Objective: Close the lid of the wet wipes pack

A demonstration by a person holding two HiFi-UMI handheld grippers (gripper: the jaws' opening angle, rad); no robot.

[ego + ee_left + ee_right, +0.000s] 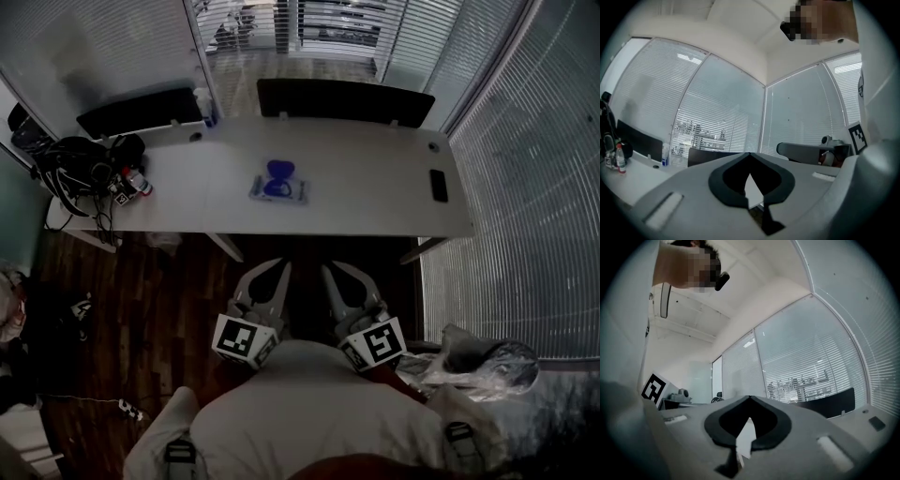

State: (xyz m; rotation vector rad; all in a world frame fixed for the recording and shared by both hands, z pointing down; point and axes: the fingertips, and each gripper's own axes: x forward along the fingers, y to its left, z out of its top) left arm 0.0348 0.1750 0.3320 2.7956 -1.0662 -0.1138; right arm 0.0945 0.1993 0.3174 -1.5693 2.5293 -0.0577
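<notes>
Left hand-held gripper (pixel 277 266) and right hand-held gripper (pixel 330 268) hang side by side short of the bench's (pixel 375 187) near edge. I read both pairs of jaws as pinched together on nothing. Farther out, the wet wipes pack (pixel 278 191) lies mid-bench, its blue lid (pixel 278 170) flipped open toward the far edge.

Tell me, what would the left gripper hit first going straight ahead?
Likely the dark monitor at the far edge of the desk; the left gripper points level above it. Depth is unclear.
</notes>
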